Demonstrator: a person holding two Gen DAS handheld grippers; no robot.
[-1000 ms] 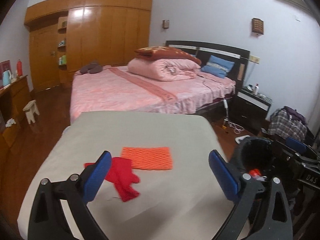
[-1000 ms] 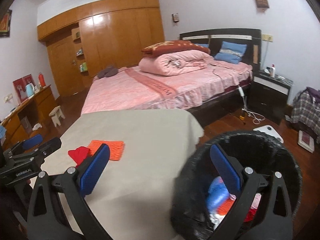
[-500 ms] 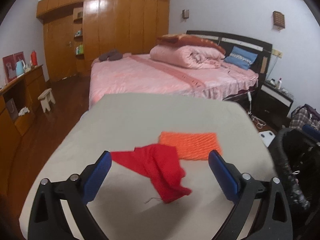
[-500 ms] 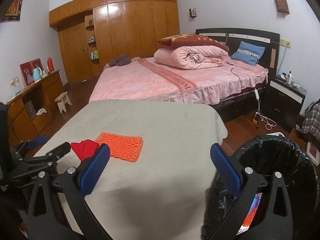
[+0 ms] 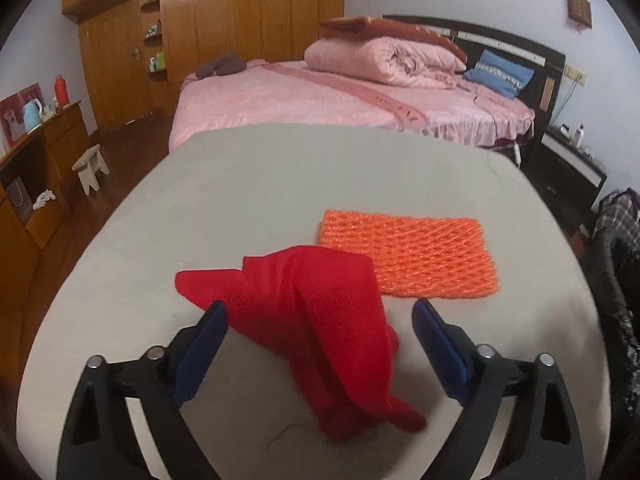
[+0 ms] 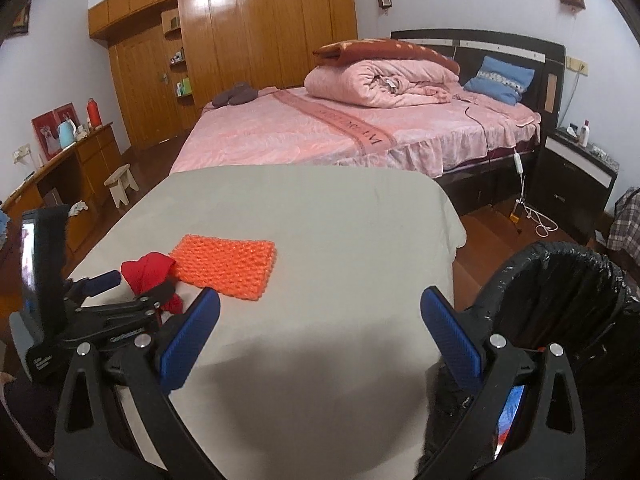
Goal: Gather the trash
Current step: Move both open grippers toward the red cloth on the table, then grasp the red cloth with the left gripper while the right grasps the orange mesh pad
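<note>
Left wrist view: my left gripper (image 5: 318, 332) hangs wide open, empty, w/ the red cloth (image 5: 320, 328) crumpled on the table (image 5: 260, 184) btwn my fingers — looks light, floppy, so I'd pinch its raised fold.

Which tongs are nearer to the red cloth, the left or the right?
Left. The left tongs are open around the red cloth. The right tongs are open farther away, beside the black bin.

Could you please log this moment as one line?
left tongs: open, around red cloth | right tongs: open, empty | orange mesh pad: on table
</note>
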